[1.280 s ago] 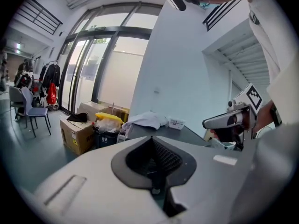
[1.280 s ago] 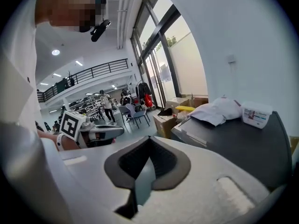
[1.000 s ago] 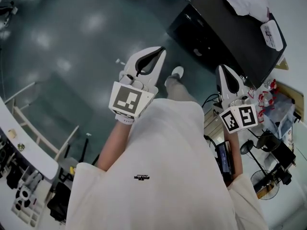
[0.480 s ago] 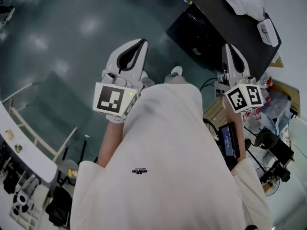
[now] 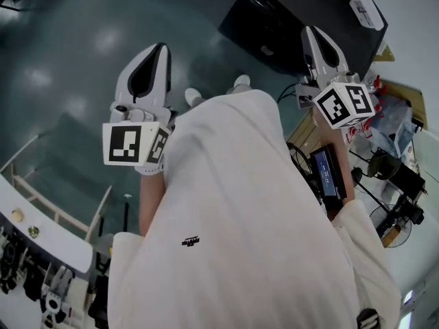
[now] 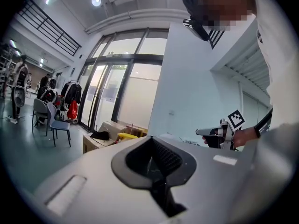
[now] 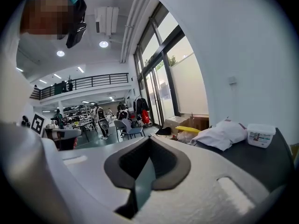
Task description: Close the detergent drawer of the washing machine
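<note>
L hand-held gripper (image 5: 158, 52) over grey floor (image 5: 62, 67), R hand-held gripper (image 5: 313, 34) by black table (image 5: 271, 19) edge

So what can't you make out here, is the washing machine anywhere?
Washing machine and drawer: in no view.
Person's legs, head view: mostly hidden by the white shirt.
Print on the white tub, right gripper view: too small to read.
Black table, head view: cut off by the top edge.
</note>
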`<control>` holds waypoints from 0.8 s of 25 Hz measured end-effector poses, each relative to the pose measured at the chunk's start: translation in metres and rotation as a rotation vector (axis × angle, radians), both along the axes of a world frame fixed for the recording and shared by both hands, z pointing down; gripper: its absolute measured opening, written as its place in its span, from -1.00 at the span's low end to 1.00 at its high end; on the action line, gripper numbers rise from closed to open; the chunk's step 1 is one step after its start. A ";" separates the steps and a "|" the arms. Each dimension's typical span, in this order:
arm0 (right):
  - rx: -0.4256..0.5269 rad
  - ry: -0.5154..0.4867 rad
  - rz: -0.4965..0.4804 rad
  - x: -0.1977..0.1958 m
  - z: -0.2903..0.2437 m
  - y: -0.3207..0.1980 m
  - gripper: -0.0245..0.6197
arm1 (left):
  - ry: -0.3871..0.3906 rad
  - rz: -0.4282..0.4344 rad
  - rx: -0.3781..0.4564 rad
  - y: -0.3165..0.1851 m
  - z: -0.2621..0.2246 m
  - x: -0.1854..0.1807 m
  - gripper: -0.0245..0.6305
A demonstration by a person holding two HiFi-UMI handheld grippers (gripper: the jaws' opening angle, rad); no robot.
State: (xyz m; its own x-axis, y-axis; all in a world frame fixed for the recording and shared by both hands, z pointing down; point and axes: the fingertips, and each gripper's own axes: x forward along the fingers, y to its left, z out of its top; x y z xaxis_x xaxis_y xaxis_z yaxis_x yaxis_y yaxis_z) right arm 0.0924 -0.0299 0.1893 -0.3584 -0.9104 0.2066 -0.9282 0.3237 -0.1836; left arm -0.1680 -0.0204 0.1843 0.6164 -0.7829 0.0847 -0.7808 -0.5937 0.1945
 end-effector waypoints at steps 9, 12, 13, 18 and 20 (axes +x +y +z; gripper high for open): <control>-0.007 0.108 -0.030 -0.027 0.001 0.010 -0.92 | 0.010 0.029 -0.005 0.003 0.000 -0.003 -0.87; -0.011 0.112 -0.040 -0.036 0.003 0.011 -0.92 | 0.007 0.034 -0.003 0.005 0.000 -0.004 -0.87; -0.010 0.113 -0.045 -0.039 0.003 0.012 -0.92 | 0.007 0.034 -0.005 0.005 0.000 -0.005 -0.87; -0.009 0.108 -0.075 -0.055 0.005 0.015 -0.92 | 0.006 0.032 -0.020 0.010 0.004 -0.009 -0.87; -0.004 0.115 -0.079 -0.056 0.004 0.015 -0.92 | 0.003 0.040 -0.024 0.011 0.007 -0.006 -0.87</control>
